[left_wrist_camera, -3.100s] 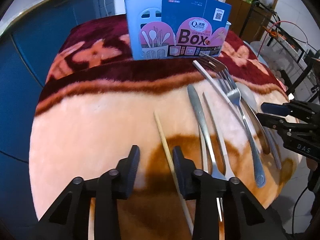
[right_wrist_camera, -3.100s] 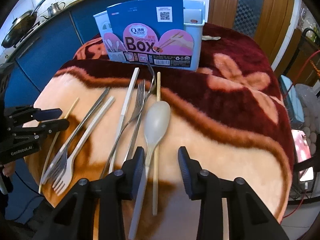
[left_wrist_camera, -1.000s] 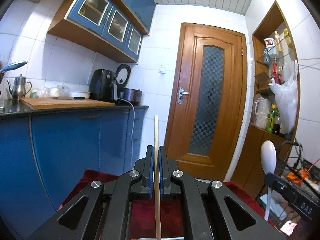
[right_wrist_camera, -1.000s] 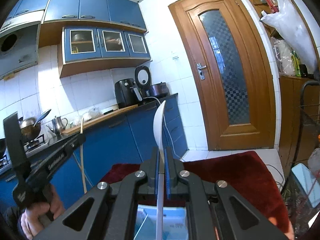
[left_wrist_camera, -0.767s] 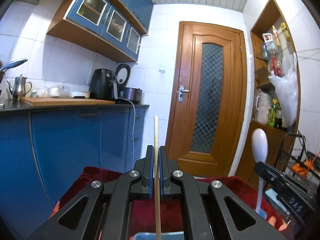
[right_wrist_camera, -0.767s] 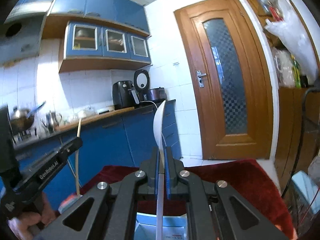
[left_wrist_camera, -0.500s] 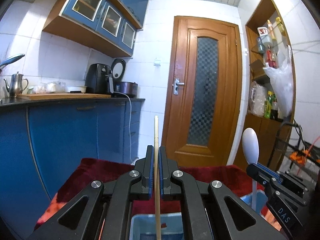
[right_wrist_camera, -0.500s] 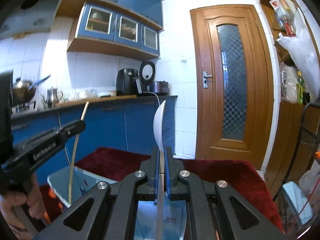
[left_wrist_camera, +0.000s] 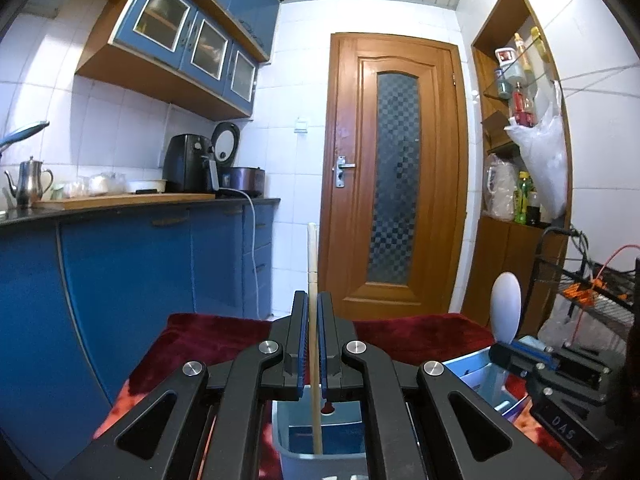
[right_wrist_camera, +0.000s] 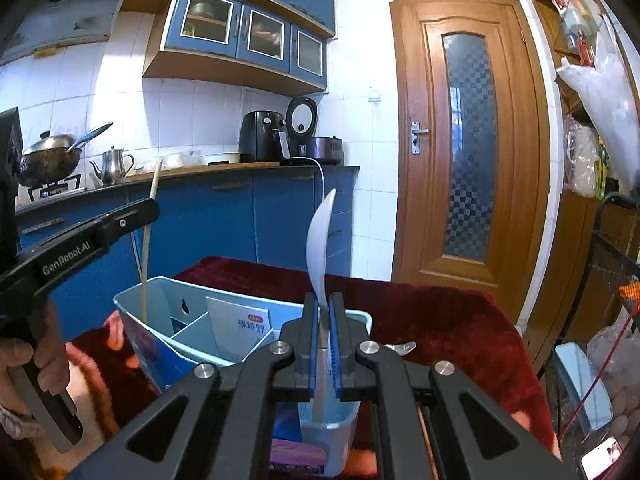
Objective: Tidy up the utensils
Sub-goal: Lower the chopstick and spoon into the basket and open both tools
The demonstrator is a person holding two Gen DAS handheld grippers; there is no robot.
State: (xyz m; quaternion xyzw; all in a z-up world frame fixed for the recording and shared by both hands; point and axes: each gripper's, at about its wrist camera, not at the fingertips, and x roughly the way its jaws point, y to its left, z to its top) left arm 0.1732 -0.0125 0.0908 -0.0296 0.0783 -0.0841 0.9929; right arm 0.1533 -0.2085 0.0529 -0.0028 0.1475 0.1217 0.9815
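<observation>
My left gripper [left_wrist_camera: 313, 344] is shut on a wooden chopstick [left_wrist_camera: 312, 264] held upright, its lower end down inside the left compartment of the light blue utensil box [left_wrist_camera: 280, 428]. My right gripper [right_wrist_camera: 323, 344] is shut on a white plastic spoon [right_wrist_camera: 320, 240], bowl up, its handle down in the box's right compartment [right_wrist_camera: 344, 424]. The right wrist view shows the left gripper [right_wrist_camera: 154, 208] with the chopstick [right_wrist_camera: 147, 240] entering the box [right_wrist_camera: 132, 312]. The left wrist view shows the spoon [left_wrist_camera: 506, 308] and the right gripper [left_wrist_camera: 500, 354] over the box's right end.
The box stands on a table with a dark red blanket [right_wrist_camera: 440, 320]. A printed card [right_wrist_camera: 240, 328] stands in the box's middle compartment. Blue kitchen cabinets [left_wrist_camera: 120, 264] and a wooden door [left_wrist_camera: 396, 176] lie behind. A wire rack [left_wrist_camera: 592, 280] is at the right.
Both grippers picked up their utensils from the blanket, turned them upright and lowered them. The chopstick's end and the spoon's handle now sit inside the box.
</observation>
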